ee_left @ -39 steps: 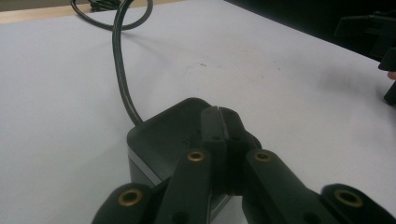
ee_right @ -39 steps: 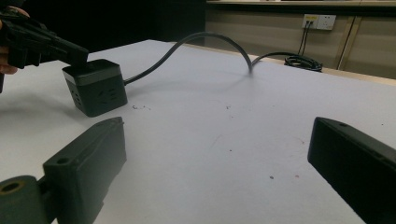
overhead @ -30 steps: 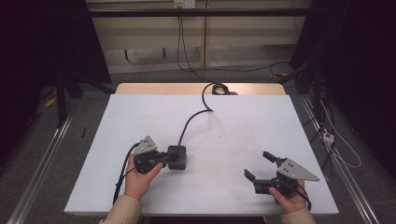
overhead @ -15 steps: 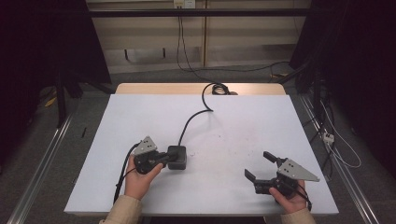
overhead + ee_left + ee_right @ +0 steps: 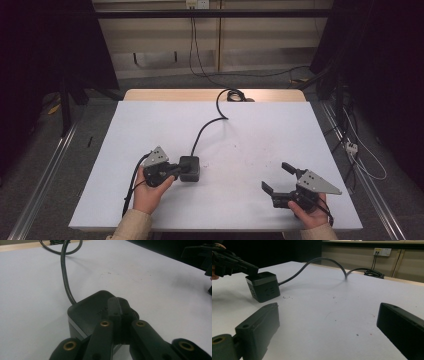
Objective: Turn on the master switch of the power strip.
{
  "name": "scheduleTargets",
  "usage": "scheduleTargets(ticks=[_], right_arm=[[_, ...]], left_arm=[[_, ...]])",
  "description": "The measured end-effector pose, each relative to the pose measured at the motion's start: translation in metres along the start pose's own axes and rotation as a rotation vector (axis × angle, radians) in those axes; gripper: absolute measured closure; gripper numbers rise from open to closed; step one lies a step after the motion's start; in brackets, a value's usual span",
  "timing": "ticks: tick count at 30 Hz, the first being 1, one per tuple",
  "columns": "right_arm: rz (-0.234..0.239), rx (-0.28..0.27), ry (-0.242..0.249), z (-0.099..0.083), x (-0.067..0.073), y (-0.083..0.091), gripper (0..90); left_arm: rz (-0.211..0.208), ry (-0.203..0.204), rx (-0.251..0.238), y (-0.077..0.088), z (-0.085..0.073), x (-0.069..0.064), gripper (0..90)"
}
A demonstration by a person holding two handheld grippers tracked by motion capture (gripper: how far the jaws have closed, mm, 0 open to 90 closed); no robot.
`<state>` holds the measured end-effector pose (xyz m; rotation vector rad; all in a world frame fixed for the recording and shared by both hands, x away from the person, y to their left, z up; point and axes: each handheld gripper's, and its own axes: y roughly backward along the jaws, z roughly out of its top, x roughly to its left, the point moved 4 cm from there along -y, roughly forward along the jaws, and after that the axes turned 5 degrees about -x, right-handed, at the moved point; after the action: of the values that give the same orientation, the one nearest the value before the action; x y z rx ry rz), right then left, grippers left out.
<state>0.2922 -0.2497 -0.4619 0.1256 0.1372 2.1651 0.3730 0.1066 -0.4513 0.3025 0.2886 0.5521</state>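
On the white table [image 5: 150, 125], the left gripper [image 5: 117, 305], jaws pressed together, rests atop the black cube power socket [image 5: 190, 168]; right gripper [image 5: 280, 179], jaws wide at four o'clock, should approach squarely.

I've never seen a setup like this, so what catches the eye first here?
A black cube-shaped power socket block sits left of centre on the white table, its dark cable snaking to the far edge. The left claw, shut, rests its tips on the block's top. The right claw waits open, near the table's front right.
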Motion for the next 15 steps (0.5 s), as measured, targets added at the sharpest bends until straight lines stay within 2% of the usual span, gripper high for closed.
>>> scheduleTargets(ticks=[4, 15], right_arm=[[-0.001, 0.003, -0.001, -0.0001, -0.0003, 0.0000, 3.9], [0.000, 0.003, -0.001, -0.0001, -0.0005, -0.0001, 4.1]], left_arm=[[0.005, -0.005, 0.003, -0.0003, -0.0005, -0.0002, 90.0], [-0.002, 0.018, -0.004, -0.0002, -0.0008, 0.0011, 90.0]])
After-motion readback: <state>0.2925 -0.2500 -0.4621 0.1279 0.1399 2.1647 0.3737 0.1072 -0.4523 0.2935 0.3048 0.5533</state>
